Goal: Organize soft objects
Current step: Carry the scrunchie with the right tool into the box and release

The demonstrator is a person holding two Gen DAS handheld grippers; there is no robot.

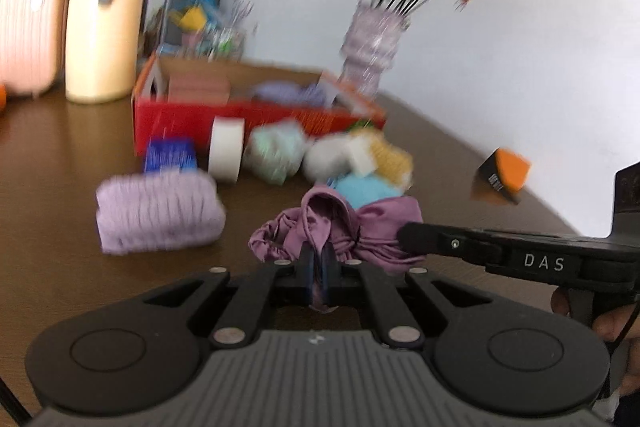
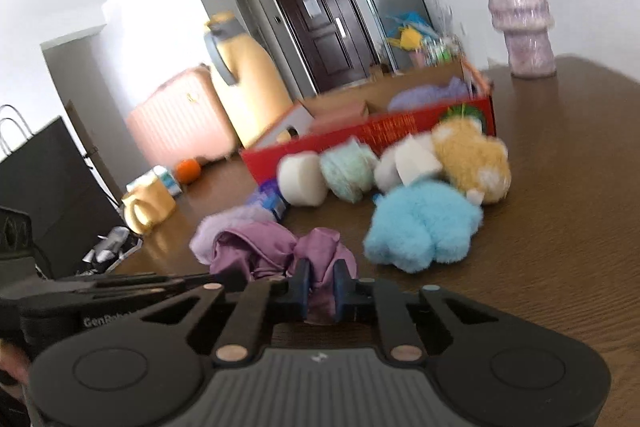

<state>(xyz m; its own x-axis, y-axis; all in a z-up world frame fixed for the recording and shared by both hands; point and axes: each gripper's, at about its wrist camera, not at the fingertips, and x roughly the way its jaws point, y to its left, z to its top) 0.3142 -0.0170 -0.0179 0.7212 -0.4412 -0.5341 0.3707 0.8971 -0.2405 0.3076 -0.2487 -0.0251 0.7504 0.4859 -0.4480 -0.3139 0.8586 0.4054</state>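
The left tool (image 1: pixel 319 259) points a little downward over the brown wooden surface (image 1: pixel 60 187), and its jaws are pinched tight on a fold of the shiny purple satin cloth (image 1: pixel 340 227). The right tool (image 2: pixel 320 277) reaches in from the other side, also tipped a little downward. Its jaws are squeezed onto another fold of the same cloth (image 2: pixel 272 247). In the left view, the right tool's black arm lies across the cloth's right end. The cloth sits bunched up on the surface between the two tools.

Just beside it lies a folded fluffy lilac towel (image 1: pixel 158 213). Behind it are a fluffy light blue plush toy (image 2: pixel 420 227), a fuzzy yellow plush toy (image 2: pixel 472 155), a mint green soft ball (image 2: pixel 346 167) and a white roll (image 1: pixel 226 149). These lie in front of the open red cardboard box (image 1: pixel 240 115), between the cloth and the box. A lilac glass vase with pink flowers (image 2: pixel 520 19) stands at the back.
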